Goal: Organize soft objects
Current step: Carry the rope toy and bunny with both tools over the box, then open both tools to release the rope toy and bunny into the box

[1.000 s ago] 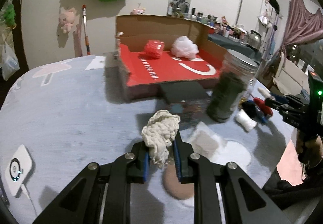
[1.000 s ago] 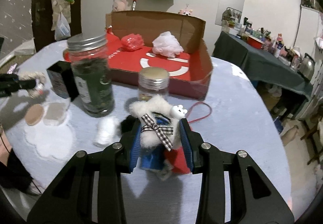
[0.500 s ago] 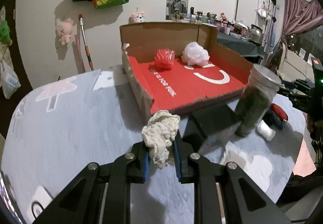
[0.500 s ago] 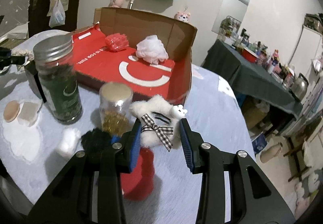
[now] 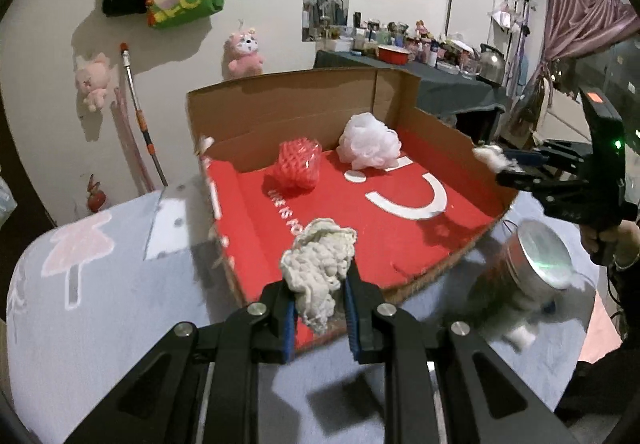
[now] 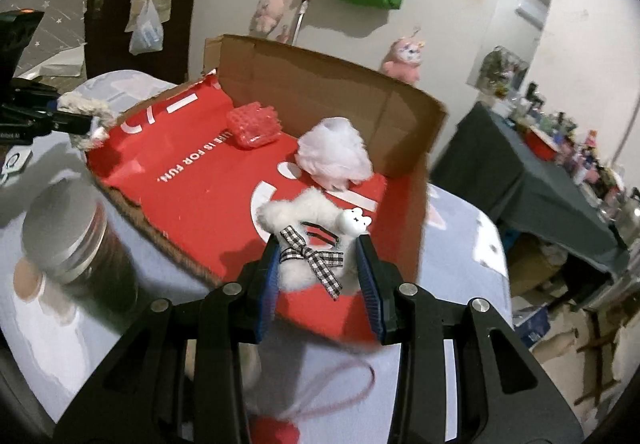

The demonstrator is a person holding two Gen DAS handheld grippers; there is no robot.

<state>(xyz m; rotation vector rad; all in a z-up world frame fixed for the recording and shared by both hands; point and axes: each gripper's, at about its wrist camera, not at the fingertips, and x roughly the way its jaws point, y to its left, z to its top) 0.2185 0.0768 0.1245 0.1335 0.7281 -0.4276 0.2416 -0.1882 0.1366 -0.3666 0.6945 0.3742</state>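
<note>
My left gripper (image 5: 319,302) is shut on a cream knitted cloth wad (image 5: 318,268), held above the near edge of the red-lined cardboard box (image 5: 256,244). My right gripper (image 6: 318,276) is shut on a white fluffy plush with a checked bow (image 6: 308,236), held over the box's near right wall (image 6: 416,179). Inside the box lie a red foam net (image 5: 298,163) and a pale pink bath pouf (image 5: 368,141); both also show in the right wrist view, the net (image 6: 252,125) and the pouf (image 6: 334,155). The right gripper shows in the left wrist view (image 5: 504,165), the left one in the right wrist view (image 6: 86,119).
A metal-lidded jar (image 5: 532,260) stands on the grey table (image 5: 100,304) right of the box; it also shows in the right wrist view (image 6: 68,240). A red cord loop (image 6: 340,392) and a red soft item (image 6: 276,432) lie below my right gripper.
Both grippers have risen and moved forward to the box with their loads. The jars and small items on the table now lie below and behind them.
</note>
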